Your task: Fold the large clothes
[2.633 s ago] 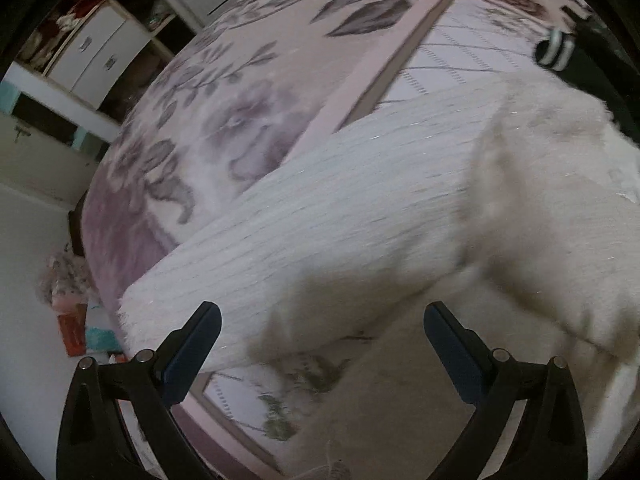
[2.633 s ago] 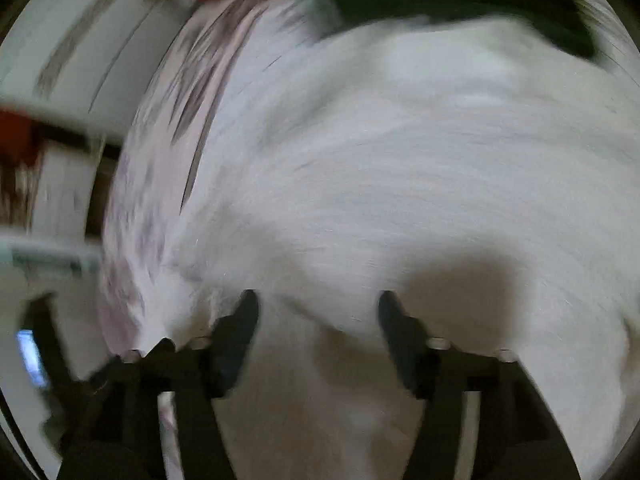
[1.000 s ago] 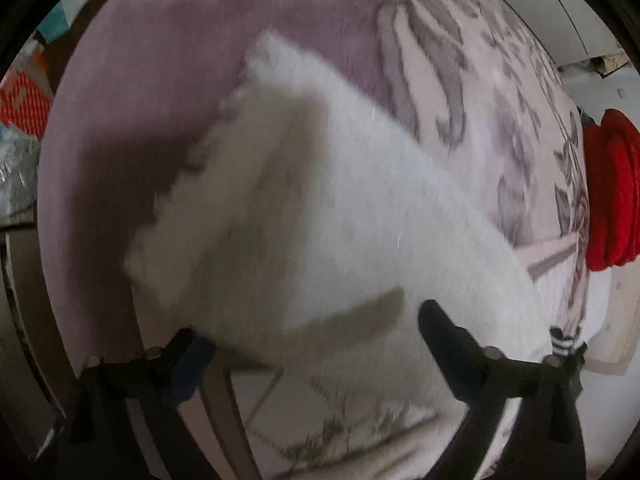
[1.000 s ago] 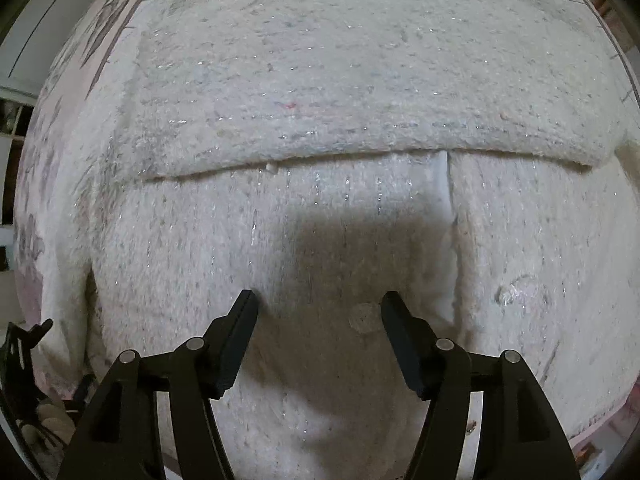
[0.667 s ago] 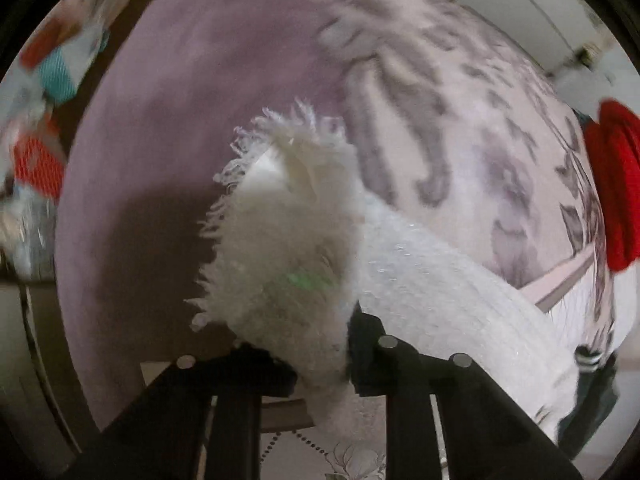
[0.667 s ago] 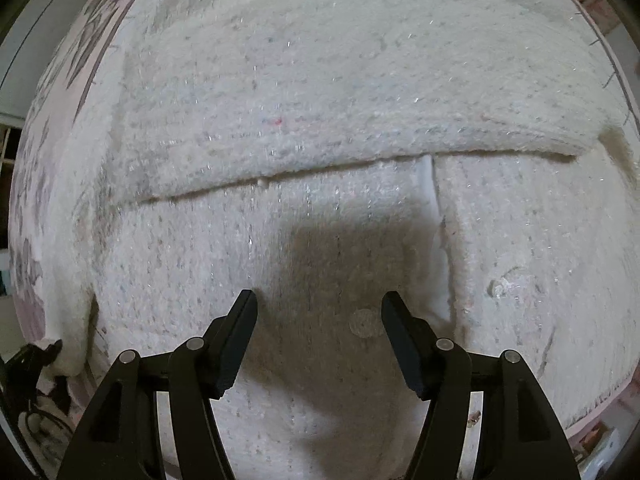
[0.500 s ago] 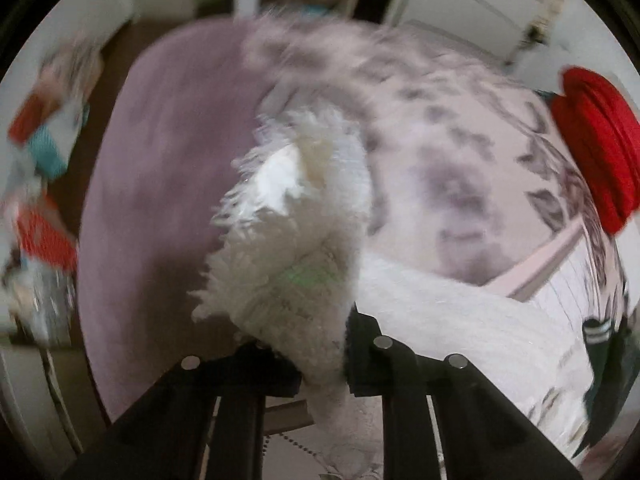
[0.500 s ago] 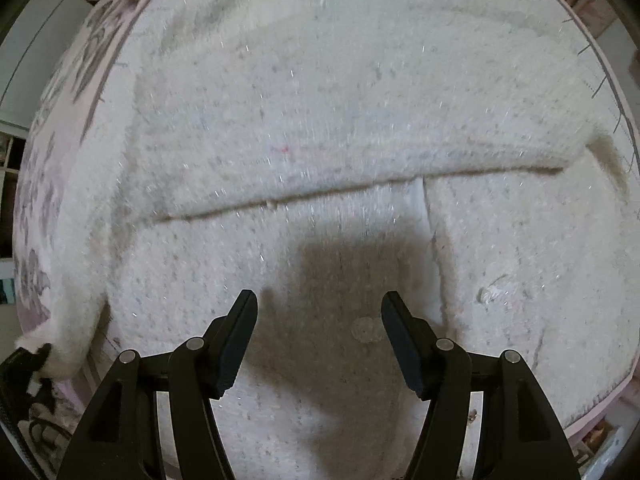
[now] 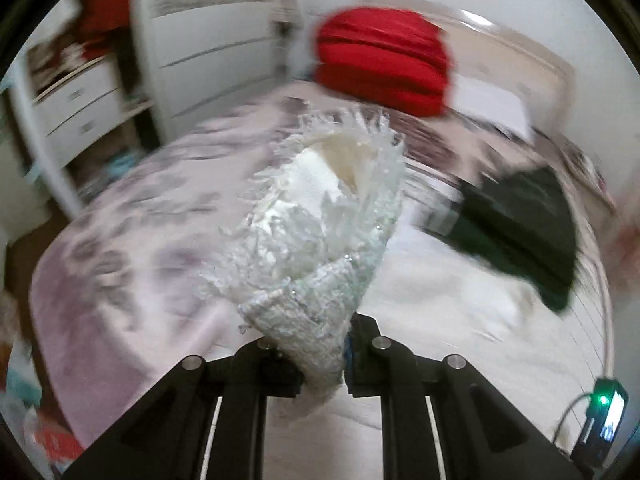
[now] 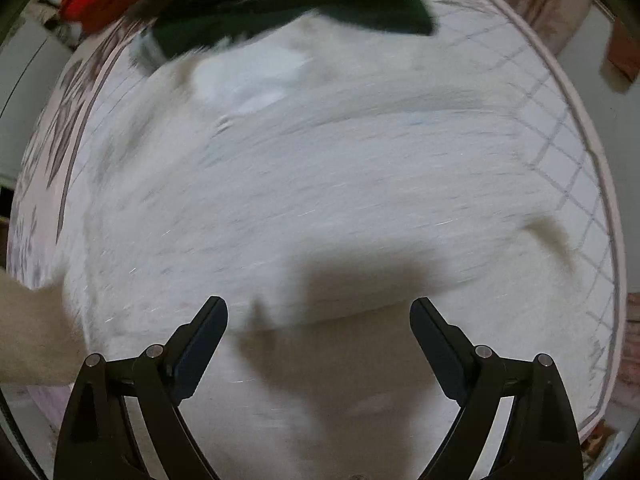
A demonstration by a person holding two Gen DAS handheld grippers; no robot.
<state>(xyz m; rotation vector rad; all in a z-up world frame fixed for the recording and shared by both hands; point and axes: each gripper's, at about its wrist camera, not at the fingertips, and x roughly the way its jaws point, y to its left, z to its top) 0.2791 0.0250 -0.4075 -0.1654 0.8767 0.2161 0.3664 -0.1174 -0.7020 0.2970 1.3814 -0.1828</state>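
Mid-fold: left tongs [image 9: 322, 354] clamp the white garment's [image 10: 320, 184] fringed edge lifted off the bed [image 9: 120, 240], right tongs [image 10: 318, 320] opening, empty above it

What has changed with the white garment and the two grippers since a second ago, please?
The left gripper closed on the white garment's fringed edge and lifted it off the bed. The right gripper is opening wider, with nothing between its jaws. The dark green garment stayed put.
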